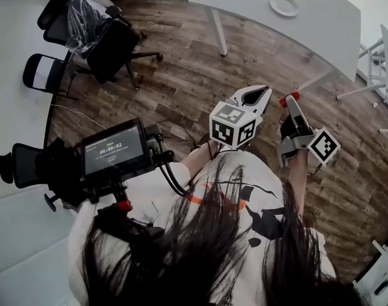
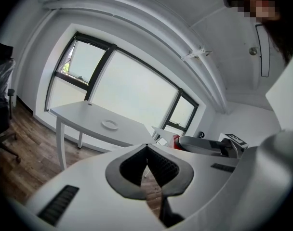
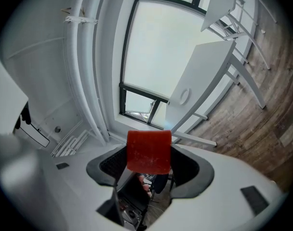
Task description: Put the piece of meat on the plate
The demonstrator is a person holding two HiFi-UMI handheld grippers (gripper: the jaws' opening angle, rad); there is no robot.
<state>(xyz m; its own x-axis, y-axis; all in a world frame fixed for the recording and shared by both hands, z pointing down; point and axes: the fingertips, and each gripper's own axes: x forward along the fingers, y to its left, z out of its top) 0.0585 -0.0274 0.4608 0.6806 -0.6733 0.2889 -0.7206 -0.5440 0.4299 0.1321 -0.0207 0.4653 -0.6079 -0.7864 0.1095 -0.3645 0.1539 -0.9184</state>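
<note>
Meat, a red rectangular slab (image 3: 149,151), sits clamped between my right fingers (image 3: 192,170); my left fingers (image 2: 132,170) meet, empty. Carry step: next I bring it to the small white round plate (image 1: 284,6), far ahead on the white surface (image 1: 328,30).

Shows matt brown wood-plank floor (image 1: 181,62), smooth white flat table top (image 1: 321,30), rough dull red square piece of meat (image 3: 149,150).

White shirt (image 1: 245,193), orange-black print, long dark hair (image 1: 200,260), white left gripper (image 1: 264,92) and right gripper (image 1: 289,102)
</note>
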